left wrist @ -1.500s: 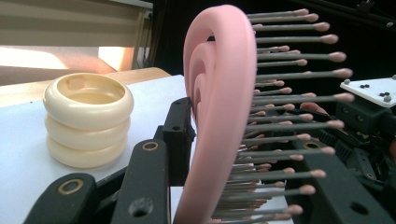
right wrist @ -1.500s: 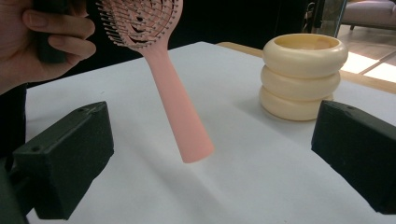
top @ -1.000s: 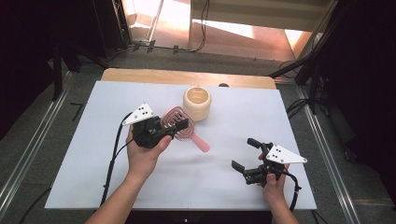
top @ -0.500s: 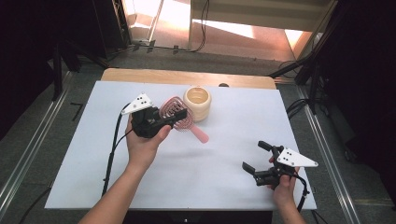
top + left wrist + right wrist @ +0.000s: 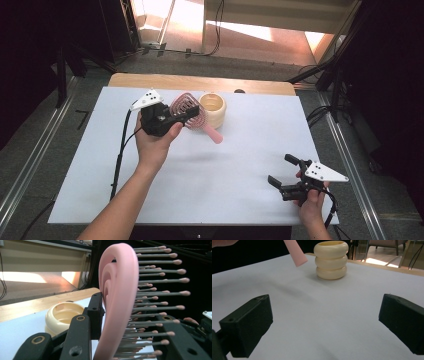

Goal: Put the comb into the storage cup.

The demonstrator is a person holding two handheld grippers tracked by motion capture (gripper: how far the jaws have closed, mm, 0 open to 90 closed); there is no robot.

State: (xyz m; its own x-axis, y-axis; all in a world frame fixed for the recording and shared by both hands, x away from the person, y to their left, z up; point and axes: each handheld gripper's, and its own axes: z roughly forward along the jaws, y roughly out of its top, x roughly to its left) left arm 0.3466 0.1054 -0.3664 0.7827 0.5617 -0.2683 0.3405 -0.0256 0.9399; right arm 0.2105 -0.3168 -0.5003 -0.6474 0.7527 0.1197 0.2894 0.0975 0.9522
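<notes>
The left tongs (image 5: 186,111) are clamped on the head of a pink hairbrush (image 5: 192,114), holding it clear of the white surface (image 5: 240,165), just left of the cream holder (image 5: 212,110). The brush handle (image 5: 214,134) slopes down in front of the holder. In the left gripper view the bristles (image 5: 160,292) point sideways. The right tongs (image 5: 284,172) stand wide and hold nothing, well apart from the holder, near the surface's front right corner.

Pink plastic vented hairbrush (image 5: 189,111) with grey pink-tipped bristles, lifted off the worktop, head clamped, handle pointing toward 4 o'clock, at 9 o'clock of cream ribbed pot (image 5: 213,108)
</notes>
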